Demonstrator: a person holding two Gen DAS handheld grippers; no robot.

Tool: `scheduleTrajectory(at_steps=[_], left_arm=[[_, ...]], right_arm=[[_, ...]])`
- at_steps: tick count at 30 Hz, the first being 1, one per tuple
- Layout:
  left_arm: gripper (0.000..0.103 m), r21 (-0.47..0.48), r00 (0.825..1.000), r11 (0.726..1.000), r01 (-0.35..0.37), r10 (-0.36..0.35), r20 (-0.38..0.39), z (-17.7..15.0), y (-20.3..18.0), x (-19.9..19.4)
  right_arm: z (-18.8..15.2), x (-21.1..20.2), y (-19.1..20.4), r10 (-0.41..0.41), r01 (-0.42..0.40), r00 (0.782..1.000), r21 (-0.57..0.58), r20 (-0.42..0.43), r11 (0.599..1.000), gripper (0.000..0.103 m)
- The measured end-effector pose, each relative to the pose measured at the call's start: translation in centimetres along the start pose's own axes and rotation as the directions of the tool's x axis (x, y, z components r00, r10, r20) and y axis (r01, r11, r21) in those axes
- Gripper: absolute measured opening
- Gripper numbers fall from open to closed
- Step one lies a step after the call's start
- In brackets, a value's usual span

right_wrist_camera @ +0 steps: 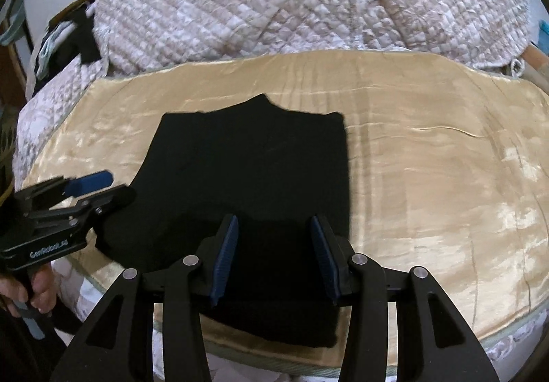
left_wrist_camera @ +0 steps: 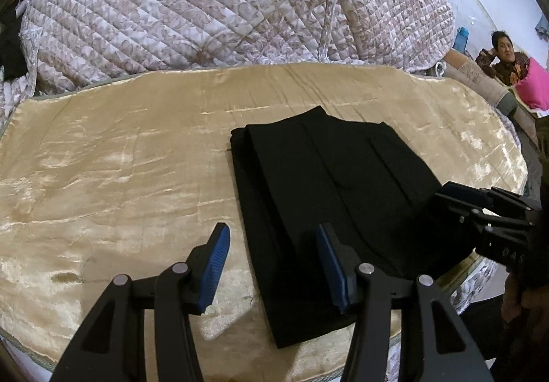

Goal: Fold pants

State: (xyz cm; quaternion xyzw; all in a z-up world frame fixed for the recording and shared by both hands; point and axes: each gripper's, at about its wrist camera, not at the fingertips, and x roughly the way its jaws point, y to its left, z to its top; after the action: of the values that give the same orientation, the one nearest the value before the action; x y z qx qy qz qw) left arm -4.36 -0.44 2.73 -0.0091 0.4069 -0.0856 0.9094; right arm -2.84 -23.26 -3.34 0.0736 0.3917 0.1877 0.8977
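— One line of writing is all I can read: white lettering on the side of the left gripper (right_wrist_camera: 87, 188), seen from the right wrist camera. It looks like "GenRobot", with a couple of characters after it that I can't make out.

— And the pants?

— Black pants (left_wrist_camera: 329, 197), folded into a compact stack on a shiny gold cloth (left_wrist_camera: 120, 176) spread over the bed. The stack sits near the front edge of the cloth. In the right wrist view its near edge passes behind the gripper's arms.

— Are the claws holding it?

— No. The left gripper (left_wrist_camera: 272, 265) has its blue pads spread with nothing between them; one finger hangs over the cloth, the other over the stack's left edge. The right gripper (right_wrist_camera: 276, 257) is also spread, above the near part of the stack, pinching nothing.

— Anything hard to make out?

— The black fabric swallows detail, so the layers blur together from the right. A hand (right_wrist_camera: 29, 289) on the left gripper's handle is cut off at the frame edge. Dark clothes at far left are partly hidden.

— Room to move?

— Wide bare cloth lies on either side of the stack. A quilted cover (left_wrist_camera: 206, 4) bulks up behind. A person (left_wrist_camera: 504, 59) sits far right, well apart.
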Motion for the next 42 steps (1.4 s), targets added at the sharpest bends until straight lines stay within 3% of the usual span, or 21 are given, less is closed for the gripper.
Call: scheduleTrajectory(at_steps=[7, 12, 15, 19, 28, 37, 42], left_arm=[[0.056, -0.041, 0.999, 0.998, 0.042, -0.042, 0.020, 0.4, 0.5, -0.2], [0.056, -0.108, 0.996, 0.990, 0.087, -0.089, -0.012, 0.4, 1.7, 1.3], [0.059, -0.164, 0.991, 0.978, 0.125, -0.131, -0.029, 0.2, 2.5, 1.9], [0.059, -0.197, 0.987, 0.969, 0.151, -0.160, -0.030, 0.1, 2.8, 2.2], [0.060, -0.256, 0.971, 0.940, 0.224, -0.238, -0.022, 0.8, 3.2, 4.0], [0.060, -0.272, 0.965, 0.930, 0.246, -0.261, -0.019, -0.8, 2.7, 2.6], [0.060, -0.290, 0.962, 0.922, 0.255, -0.272, -0.018, -0.3, 2.9, 3.6]], right_arm=[[0.7, -0.1, -2.1, 0.001, -0.001, 1.000, 0.090, 0.004, 0.996, 0.045], [0.8, 0.4, -3.5, 0.015, -0.015, 1.000, 0.155, -0.004, 0.988, 0.045], [0.6, 1.1, -4.6, 0.048, -0.043, 0.999, 0.221, -0.017, 0.974, 0.052], [0.3, 1.7, -5.6, 0.120, -0.107, 0.992, 0.297, -0.028, 0.949, 0.052], [0.7, 3.1, -6.0, 0.165, -0.153, 0.986, 0.320, -0.009, 0.935, 0.052], [-0.6, 2.9, -5.7, 0.271, -0.246, 0.962, 0.376, -0.016, 0.893, 0.052], [-0.3, 3.7, -5.8, 0.273, -0.250, 0.962, 0.399, -0.002, 0.882, 0.052]])
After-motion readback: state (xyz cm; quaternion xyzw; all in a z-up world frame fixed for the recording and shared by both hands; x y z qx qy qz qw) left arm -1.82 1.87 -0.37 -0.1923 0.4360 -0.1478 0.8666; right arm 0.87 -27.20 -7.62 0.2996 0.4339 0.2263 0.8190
